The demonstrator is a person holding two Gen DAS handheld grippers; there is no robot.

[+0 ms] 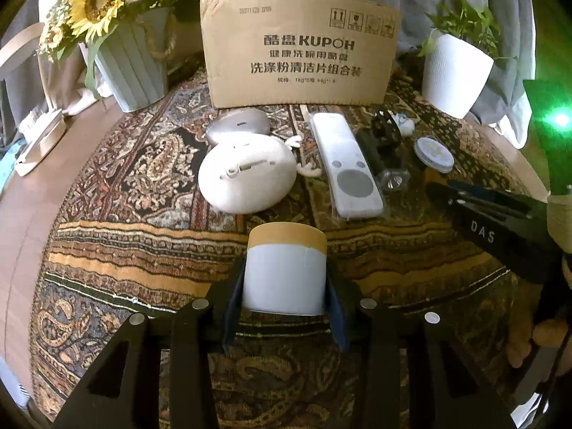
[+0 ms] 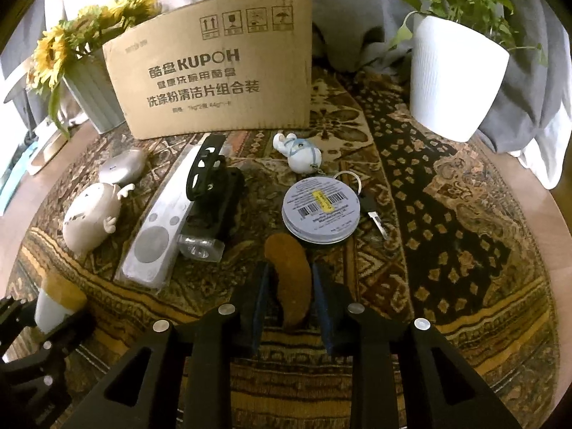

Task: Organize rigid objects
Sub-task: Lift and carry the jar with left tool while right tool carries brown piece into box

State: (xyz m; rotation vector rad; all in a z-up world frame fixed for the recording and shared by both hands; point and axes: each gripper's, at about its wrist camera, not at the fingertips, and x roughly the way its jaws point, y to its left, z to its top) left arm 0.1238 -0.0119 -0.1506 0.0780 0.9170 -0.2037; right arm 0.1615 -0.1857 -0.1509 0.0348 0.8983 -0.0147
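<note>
The left gripper [image 1: 285, 286] is clamped on a white jar [image 1: 285, 275] with a tan band round its top, which stands upright on the patterned cloth [image 1: 143, 250], its long axis vertical. The right gripper [image 2: 287, 296] is closed on a brown curved piece [image 2: 289, 279] — what it is cannot be told — whose long axis runs away from the camera and bends toward the left at the far end.

Ahead of both lies a row of things. From the left: a grey oval case [image 1: 237, 127], a white egg-shaped figure [image 1: 246, 173] with small arms, a white remote [image 1: 345, 164] lying lengthwise toward the cardboard box [image 1: 300, 50], a black flashlight [image 1: 380, 159] just beside it with its lens facing the camera, and a round tin [image 2: 319, 207] with a barcode label. A key [image 2: 375, 214] on a ring sits touching the tin's right side, and a small pale figurine [image 2: 300, 152] lies behind it.

The box stands upright at the back — a sunflower pot [image 1: 132, 68] to its left, a white plant pot [image 1: 454, 71] to its right.
</note>
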